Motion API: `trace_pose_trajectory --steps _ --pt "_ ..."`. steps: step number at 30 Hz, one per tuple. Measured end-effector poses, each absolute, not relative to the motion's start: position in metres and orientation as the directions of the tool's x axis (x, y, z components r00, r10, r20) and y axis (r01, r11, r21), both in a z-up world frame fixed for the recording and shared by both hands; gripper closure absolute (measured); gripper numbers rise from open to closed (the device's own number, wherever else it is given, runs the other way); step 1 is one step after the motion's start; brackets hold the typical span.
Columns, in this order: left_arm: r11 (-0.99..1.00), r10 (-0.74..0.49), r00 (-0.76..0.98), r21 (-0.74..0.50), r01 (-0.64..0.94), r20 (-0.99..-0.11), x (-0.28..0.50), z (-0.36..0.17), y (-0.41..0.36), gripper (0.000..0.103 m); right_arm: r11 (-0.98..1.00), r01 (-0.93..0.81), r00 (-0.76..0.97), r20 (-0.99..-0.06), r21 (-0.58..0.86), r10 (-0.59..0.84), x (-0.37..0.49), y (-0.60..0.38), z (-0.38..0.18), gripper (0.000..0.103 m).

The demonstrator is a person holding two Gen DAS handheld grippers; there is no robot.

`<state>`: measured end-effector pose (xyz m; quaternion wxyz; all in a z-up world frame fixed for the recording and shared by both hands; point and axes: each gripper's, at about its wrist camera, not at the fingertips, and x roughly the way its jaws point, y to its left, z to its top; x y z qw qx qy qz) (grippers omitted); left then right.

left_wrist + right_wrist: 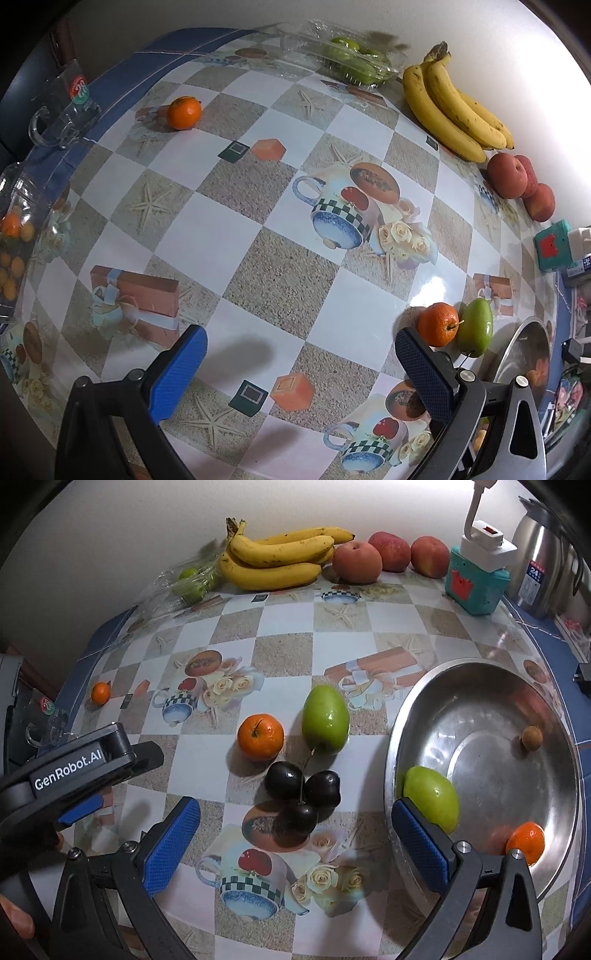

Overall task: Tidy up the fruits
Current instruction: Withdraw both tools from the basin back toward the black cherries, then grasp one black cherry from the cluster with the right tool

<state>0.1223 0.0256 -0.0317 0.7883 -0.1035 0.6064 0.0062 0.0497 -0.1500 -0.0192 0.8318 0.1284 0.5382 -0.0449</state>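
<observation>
Right wrist view shows your right hand-held gripper (295, 834) wide open and empty, hovering over the dark plums (301, 794) on the desk (369, 620). The steel bowl (554, 867) to its right holds a green fruit (432, 797) and a tangerine (526, 840). Judged step: collecting loose fruit; next, lower around the plums and close. Your left hand-held gripper (301, 369) is also open, empty.

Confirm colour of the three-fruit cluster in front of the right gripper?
Very dark, near black and glossy: cherry cluster. Right wrist view shows it best.
</observation>
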Motion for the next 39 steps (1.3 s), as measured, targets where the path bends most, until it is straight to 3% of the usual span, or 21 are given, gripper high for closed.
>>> trace_pose_trajectory --steps 9,16,23,32,39 --pt "0.980 -0.115 0.252 -0.151 -0.129 -0.961 0.122 -0.034 0.022 0.000 0.965 0.218 0.395 -0.917 0.145 0.048 0.050 -0.149 -0.028 0.001" --pt "0.980 -0.116 0.251 -0.152 -0.128 -0.961 0.122 -0.034 0.021 0.000 0.965 0.210 0.399 -0.915 0.158 0.063 0.049 -0.149 -0.026 0.021" --pt "0.983 -0.117 0.236 -0.146 -0.111 -0.965 0.122 -0.038 0.017 0.000 0.964 0.202 0.359 -0.929 0.175 0.093 0.050 -0.147 -0.037 0.047" --pt "0.990 -0.101 0.212 -0.119 -0.073 -0.972 0.122 -0.047 0.008 0.000 0.961 0.220 0.324 -0.942 0.170 0.092 0.052 -0.150 -0.050 0.058" --pt "0.993 -0.085 0.195 -0.099 -0.060 -0.977 0.121 -0.055 0.002 0.000 0.961 0.221 0.329 -0.940 0.165 0.086 0.052 -0.151 -0.052 0.059"
